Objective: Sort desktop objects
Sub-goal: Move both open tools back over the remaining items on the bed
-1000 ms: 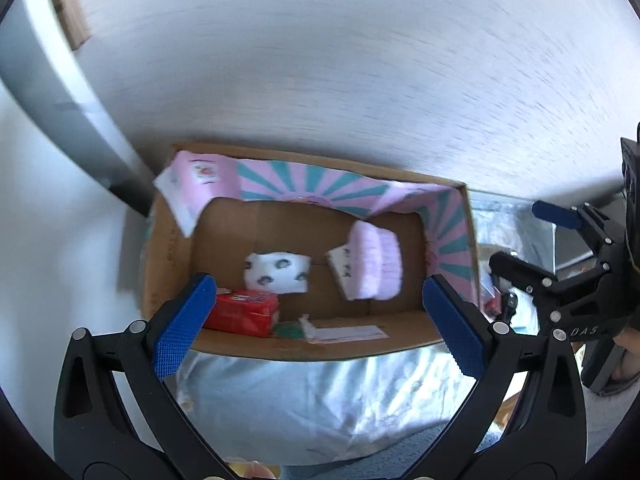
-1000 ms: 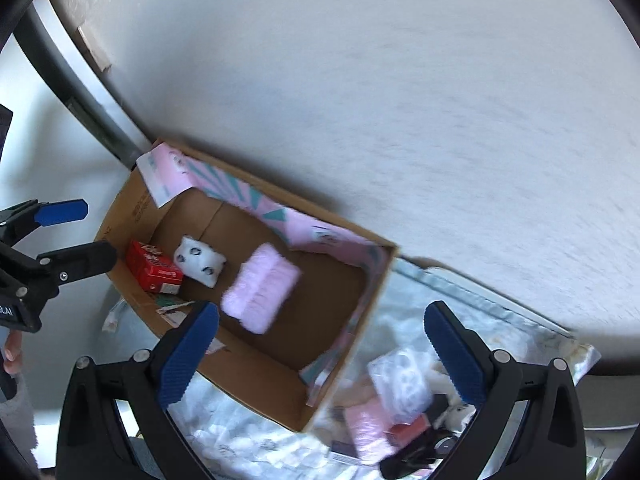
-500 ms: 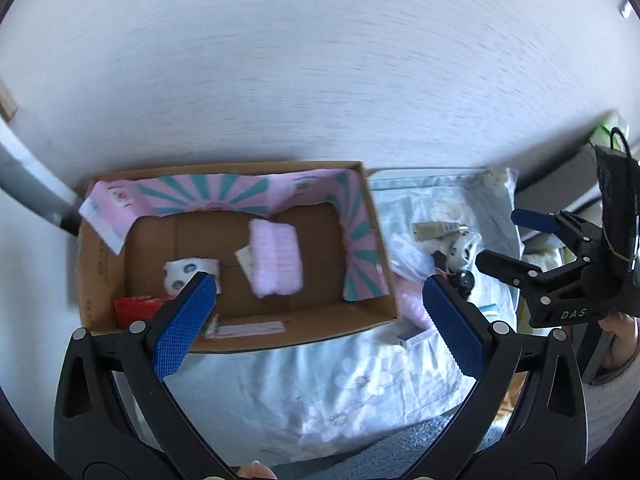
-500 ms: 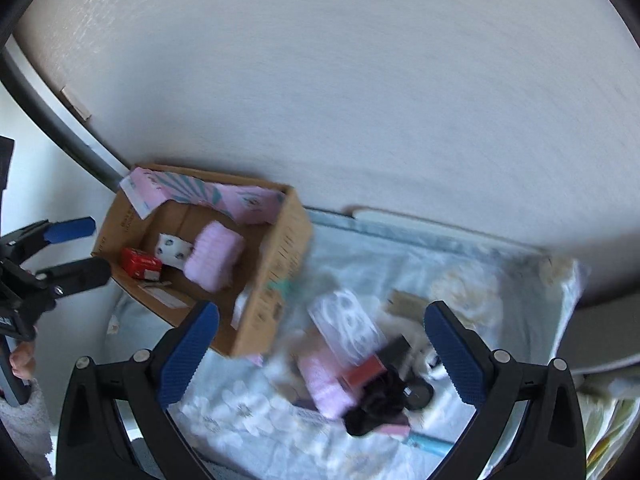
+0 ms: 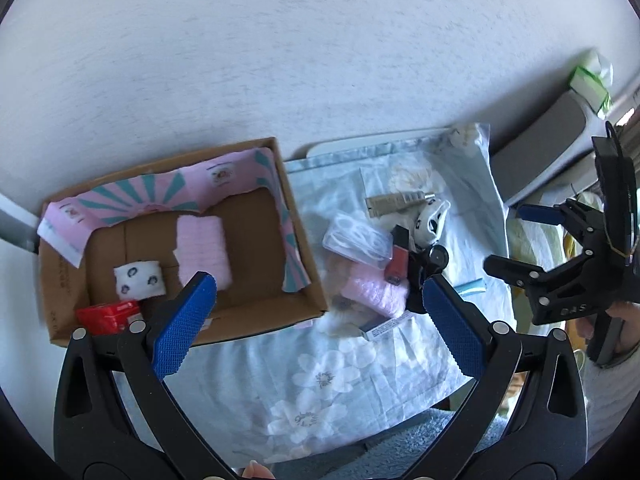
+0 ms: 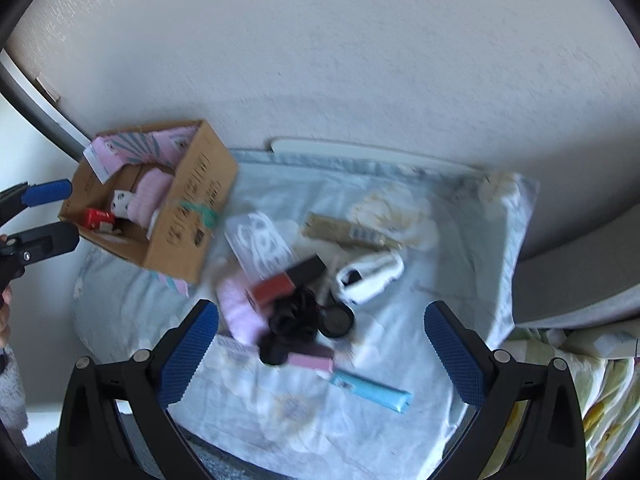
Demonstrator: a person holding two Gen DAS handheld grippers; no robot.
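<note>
Matt brown cardboard box [image 5: 304, 268] (pink printed paper lining), on thin floral cloth [image 5: 320, 380].

Soft, even daylight fills both views, cool and bluish, with no harsh glare. The cardboard box [image 5: 180, 240] casts a faint shadow on the wall [image 5: 320, 60] behind it. The left wrist view is fairly sharp; the right wrist view smears with motion blur, worst at centre. Fisheye bending curves every edge, and black corners vignette the frames.
</note>
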